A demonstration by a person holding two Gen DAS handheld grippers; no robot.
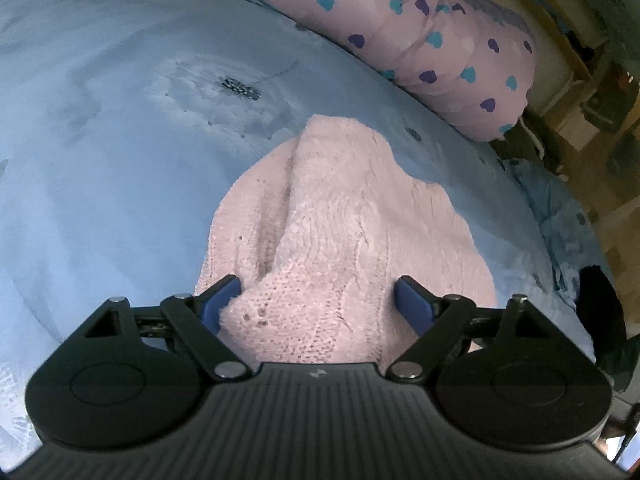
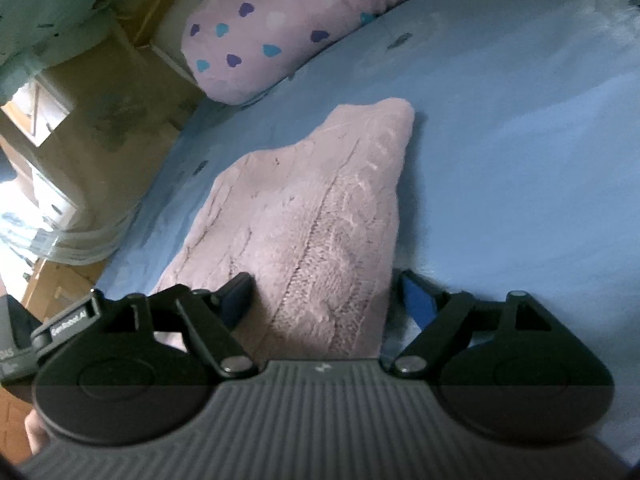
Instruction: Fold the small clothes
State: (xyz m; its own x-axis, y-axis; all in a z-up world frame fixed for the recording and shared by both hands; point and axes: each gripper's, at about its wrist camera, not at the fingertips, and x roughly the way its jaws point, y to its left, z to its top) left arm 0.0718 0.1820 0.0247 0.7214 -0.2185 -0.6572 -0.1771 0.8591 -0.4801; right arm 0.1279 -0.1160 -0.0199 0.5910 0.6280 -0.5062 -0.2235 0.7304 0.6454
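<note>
A small pink knitted sweater (image 1: 344, 224) lies on the blue flowered bedsheet (image 1: 100, 160), partly folded, with a raised fold running toward the far end. My left gripper (image 1: 318, 300) is open, its blue fingers (image 1: 220, 296) standing on either side of the sweater's near edge. In the right wrist view the same sweater (image 2: 312, 216) lies on the sheet (image 2: 520, 160). My right gripper (image 2: 324, 292) is open too, with its jaws wide on either side of the sweater's near end. Neither gripper pinches the fabric.
A pink bolster pillow with blue and purple hearts (image 1: 420, 40) lies along the far edge of the bed; it also shows in the right wrist view (image 2: 280, 28). Beyond the bed's edge are wooden furniture (image 1: 592, 92) and a floor (image 2: 60, 280). A dark object (image 1: 604, 312) sits at the right.
</note>
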